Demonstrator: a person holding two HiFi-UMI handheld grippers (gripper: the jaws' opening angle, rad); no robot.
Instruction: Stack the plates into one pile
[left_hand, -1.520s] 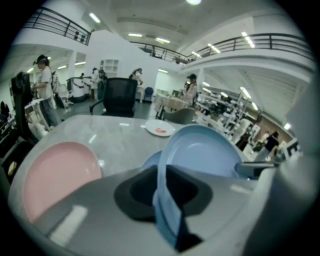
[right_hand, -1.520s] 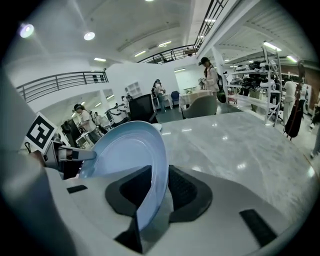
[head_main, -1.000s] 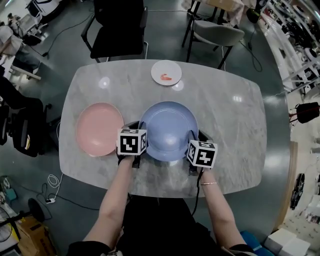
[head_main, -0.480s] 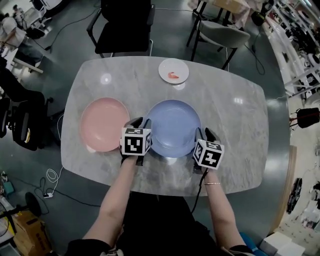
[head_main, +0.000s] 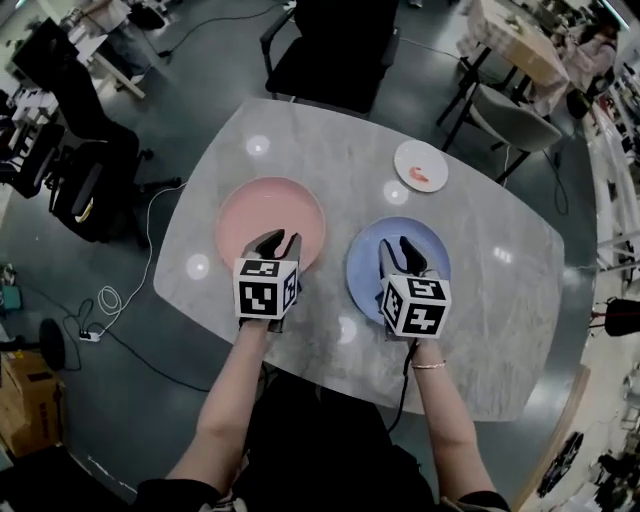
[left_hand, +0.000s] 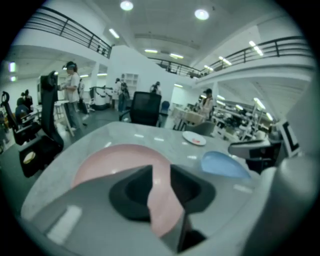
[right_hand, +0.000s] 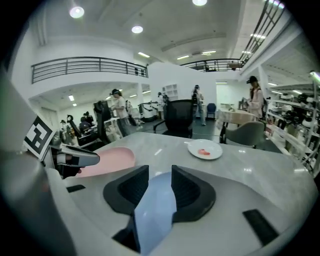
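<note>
1. On the left half of the counter (head_main: 330, 150): one pink plate (head_main: 270, 215), round and shallow. Its near rim runs between the fingers (left_hand: 132, 192) of the left gripper (head_main: 272, 243), which are closed on it.
2. To the right of the pink plate: one blue plate (head_main: 375, 265), round and of similar size. It is near the pink plate but apart from it, with bare counter between the two. Its near rim is clamped between the fingers (right_hand: 187, 192) of the right gripper (head_main: 403, 255).
3. Whether either held rim is raised off the counter cannot be told.
4. At the far right of the counter: one small white plate (head_main: 420, 166), well apart from both larger plates. It carries a red smear (head_main: 422, 174).
5. Grippers, two: each has a marker cube on top and is held at the near edge of its plate. A bare forearm reaches in from the near side behind each.
6. The counter is pale grey marble with rounded corners.
7. Beyond the far edge of the counter: one black chair (head_main: 335, 50) and one grey chair (head_main: 520, 125) to its right.
</note>
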